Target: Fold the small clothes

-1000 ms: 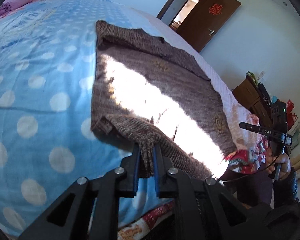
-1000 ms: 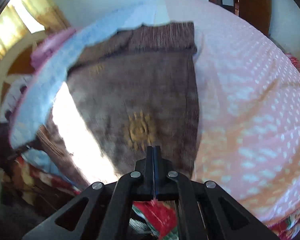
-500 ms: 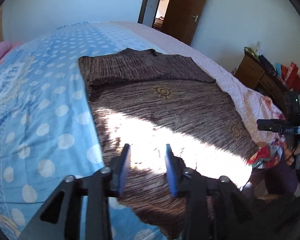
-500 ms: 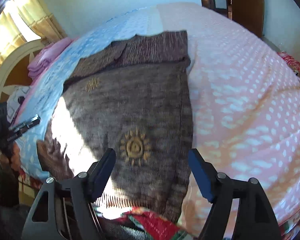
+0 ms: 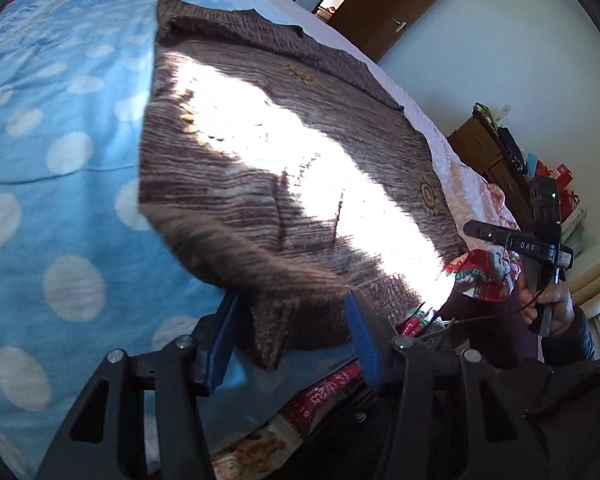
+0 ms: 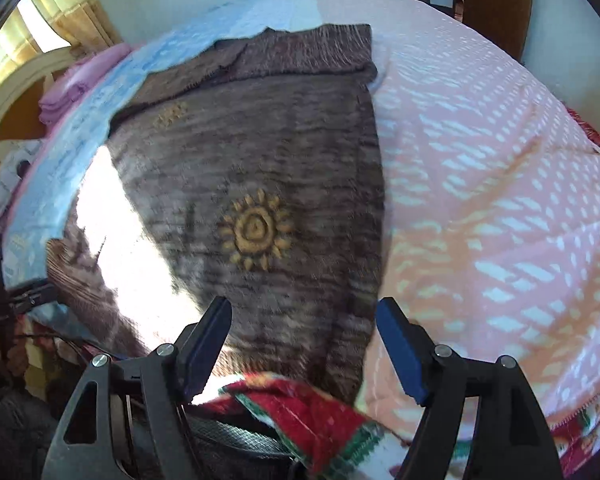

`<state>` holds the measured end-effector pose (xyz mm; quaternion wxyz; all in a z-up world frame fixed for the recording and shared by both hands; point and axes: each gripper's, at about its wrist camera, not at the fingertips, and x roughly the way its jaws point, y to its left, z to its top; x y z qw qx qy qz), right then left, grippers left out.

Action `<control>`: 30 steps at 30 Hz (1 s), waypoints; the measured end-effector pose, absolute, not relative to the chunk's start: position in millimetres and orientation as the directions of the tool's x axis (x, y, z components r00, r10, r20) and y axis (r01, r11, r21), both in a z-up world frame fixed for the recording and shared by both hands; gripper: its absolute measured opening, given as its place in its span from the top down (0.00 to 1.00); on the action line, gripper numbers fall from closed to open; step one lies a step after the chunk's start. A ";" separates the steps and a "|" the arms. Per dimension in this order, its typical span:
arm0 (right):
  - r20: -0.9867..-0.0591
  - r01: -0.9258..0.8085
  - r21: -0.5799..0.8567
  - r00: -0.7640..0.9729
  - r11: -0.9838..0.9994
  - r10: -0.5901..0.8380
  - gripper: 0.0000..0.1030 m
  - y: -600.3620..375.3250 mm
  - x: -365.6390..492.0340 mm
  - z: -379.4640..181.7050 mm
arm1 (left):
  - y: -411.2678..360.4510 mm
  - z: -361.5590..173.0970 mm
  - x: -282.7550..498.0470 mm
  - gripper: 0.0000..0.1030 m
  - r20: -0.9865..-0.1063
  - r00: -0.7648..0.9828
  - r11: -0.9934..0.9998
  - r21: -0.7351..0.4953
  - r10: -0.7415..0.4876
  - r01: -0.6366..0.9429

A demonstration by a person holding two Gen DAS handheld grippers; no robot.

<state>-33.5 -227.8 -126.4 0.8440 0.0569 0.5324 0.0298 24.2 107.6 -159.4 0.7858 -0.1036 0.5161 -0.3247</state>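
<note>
A brown knitted sweater (image 5: pixel 284 148) with yellow sun motifs lies spread flat on the bed, its hem at the near edge; it also shows in the right wrist view (image 6: pixel 260 184). My left gripper (image 5: pixel 292 340) is open, its jaws on either side of the sweater's near left hem corner, which hangs between them. My right gripper (image 6: pixel 304 340) is open over the sweater's near right hem. The right gripper also shows in the left wrist view (image 5: pixel 516 244), held at the bed's edge.
The bed has a blue dotted cover (image 5: pixel 52 152) on the left and a pink patterned cover (image 6: pixel 492 184) on the right. A red patterned blanket (image 6: pixel 316 412) hangs at the near edge. A wooden door (image 5: pixel 384 4) and a dresser (image 5: pixel 492 160) stand beyond.
Both grippers were shut on the sweater's hem a second ago. They have opened and let it go, and the sweater now lies flat. The left gripper has dropped back to the hem corner.
</note>
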 end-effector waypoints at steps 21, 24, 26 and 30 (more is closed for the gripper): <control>-0.904 0.102 0.316 0.335 0.943 0.267 0.96 -240.8 -11.1 -145.2 | 119.8 -129.7 57.1 0.90 -0.666 0.347 0.750 -0.571 -0.661 0.333; -0.853 0.102 0.408 0.396 0.907 0.339 0.96 -251.0 8.2 -128.2 | 118.3 -115.2 80.5 0.90 -0.650 0.372 0.748 -0.572 -0.663 0.336; -0.818 0.095 0.452 0.442 0.887 0.369 0.96 -255.4 23.4 -114.3 | 116.8 -107.9 97.3 0.90 -0.646 0.378 0.749 -0.576 -0.663 0.329; -0.765 0.096 0.498 0.517 0.862 0.385 0.96 -261.6 53.7 -96.7 | 109.8 -100.8 134.5 0.90 -0.660 0.396 0.769 -0.551 -0.639 0.323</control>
